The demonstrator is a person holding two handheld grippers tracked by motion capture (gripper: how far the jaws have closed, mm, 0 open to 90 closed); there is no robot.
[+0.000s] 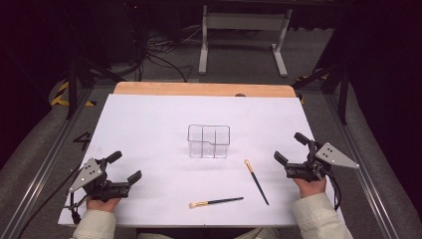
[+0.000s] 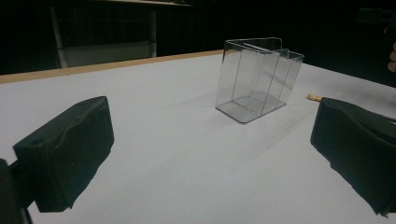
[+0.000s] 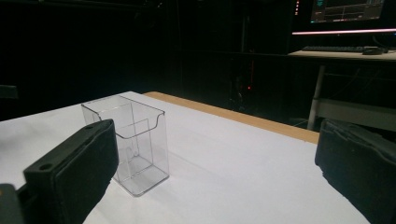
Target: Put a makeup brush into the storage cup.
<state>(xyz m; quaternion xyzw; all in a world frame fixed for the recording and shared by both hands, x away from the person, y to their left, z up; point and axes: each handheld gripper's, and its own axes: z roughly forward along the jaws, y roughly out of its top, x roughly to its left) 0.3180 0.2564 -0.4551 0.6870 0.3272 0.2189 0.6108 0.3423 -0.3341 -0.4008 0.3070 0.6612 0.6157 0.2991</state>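
table [image 1: 149, 124] with white cover carries a clear plastic holder [image 1: 209, 141] near its middle, standing upright, with thin walls inside that divide it into compartments. 2 makeup brushes lie on the cover in front of the holder, on the person's side. the first brush [image 1: 216, 201] lies almost across, its pale bristle tip to the left and its black handle to the right. the second brush [image 1: 256, 181] lies at a slant, its pale tip toward the holder and its black handle toward the person. the 2 brushes are near each other but apart, and both are apart from the holder.

the left gripper [image 1: 124, 167] rests at the left near corner of the table, jaws spread wide with nothing between them; in the left gripper view the holder [image 2: 254, 79] stands ahead of it. the right gripper [image 1: 289, 148] is at the right side, also with jaws wide and holding nothing, well apart from the holder [image 3: 128, 140]. neither gripper touches a brush.
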